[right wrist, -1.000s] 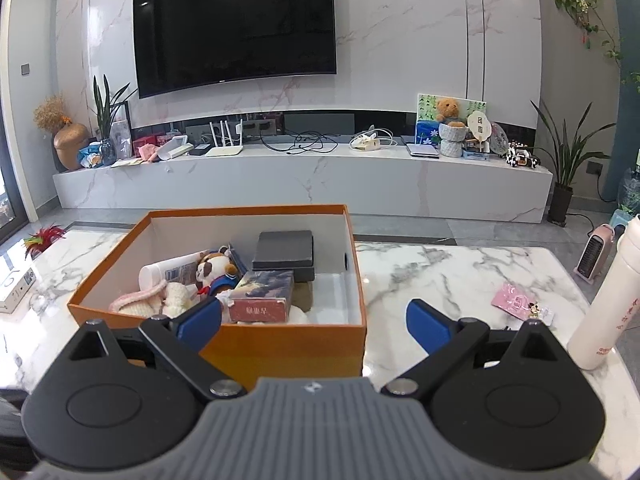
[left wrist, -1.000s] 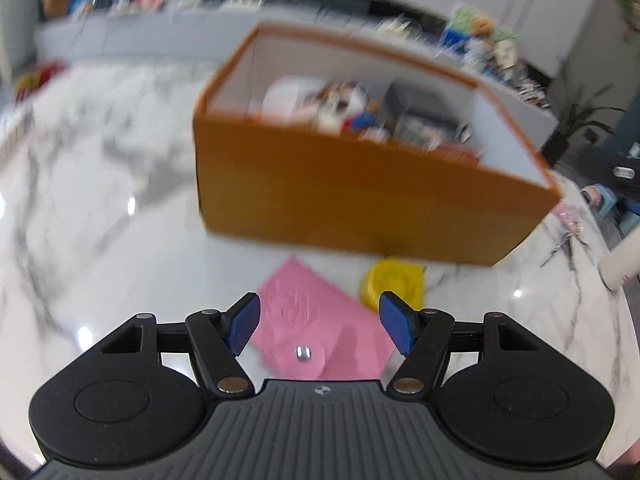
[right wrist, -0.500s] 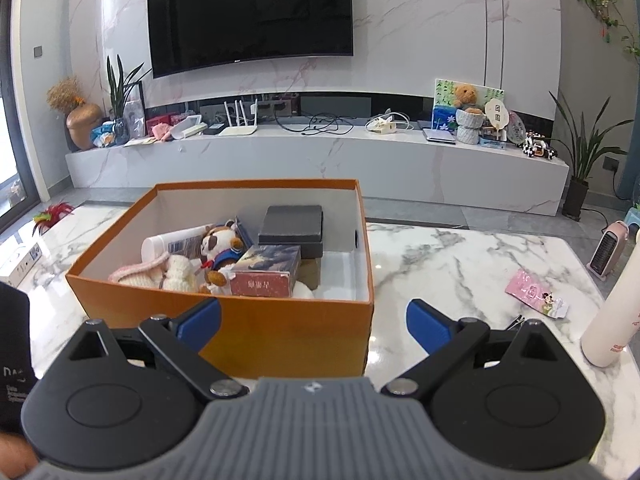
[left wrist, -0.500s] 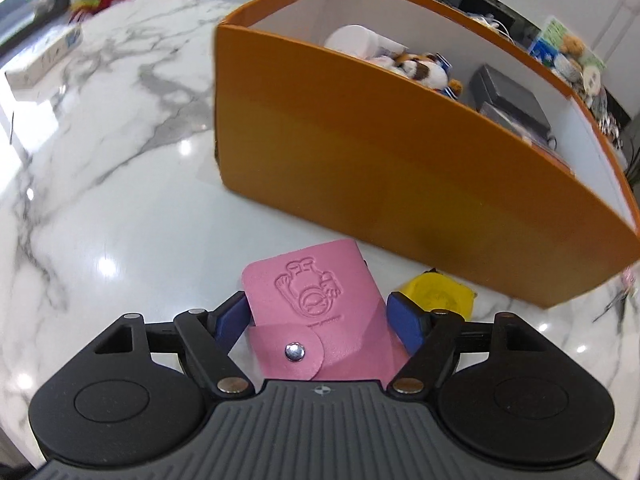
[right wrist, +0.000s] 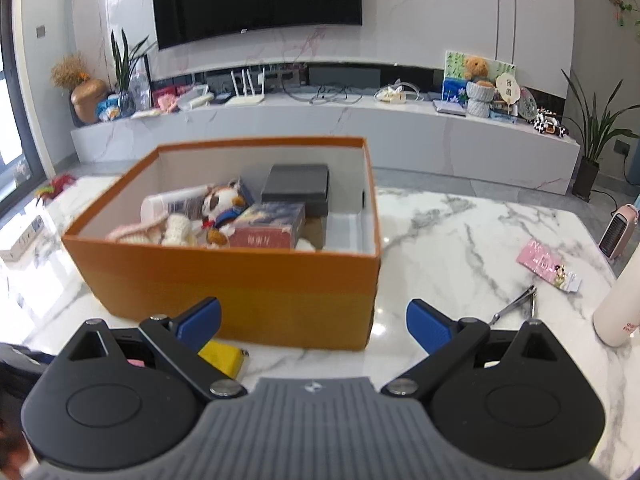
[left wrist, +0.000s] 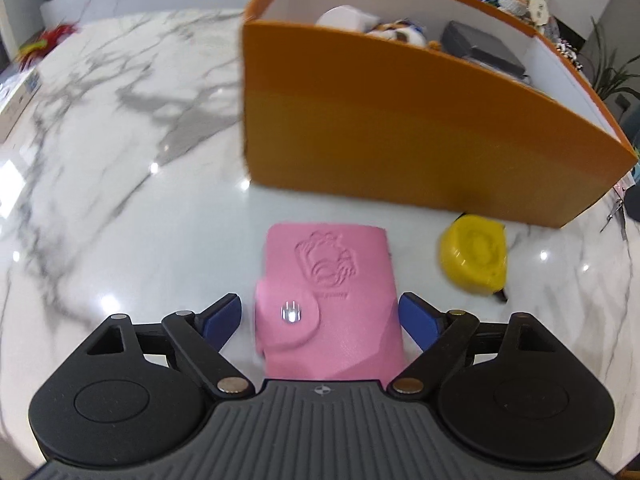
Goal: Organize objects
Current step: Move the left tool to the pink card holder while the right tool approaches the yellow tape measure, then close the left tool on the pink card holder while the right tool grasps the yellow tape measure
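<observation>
Left gripper (left wrist: 320, 314) is held open over the marble table (left wrist: 120, 200), jaws spread to either side of the pink wallet (left wrist: 328, 300); the right blue pad looks just at the wallet's edge, the left pad slightly apart, contact cannot be confirmed. Wallet is seen lying flat in front of the orange box (left wrist: 400, 128), snap flap toward the gripper. Yellow tape measure (left wrist: 474, 256) is seen just to the right, near the box wall.

Right gripper (right wrist: 314, 320) is also open, empty, held in front of the box (right wrist: 240, 280); nothing is between its jaws.

Step judged: grasp of the wallet for placing into the box. For a good grasp, the jaws should be lowered until the pads flank the wallet's side edges, centred so the load is not skewed, then closed firmly. Wallet is thin and flat, so a slip or a scrape on the glossy table is likely if the pads ride too high. Tape measure should be kept clear of the right finger.
</observation>
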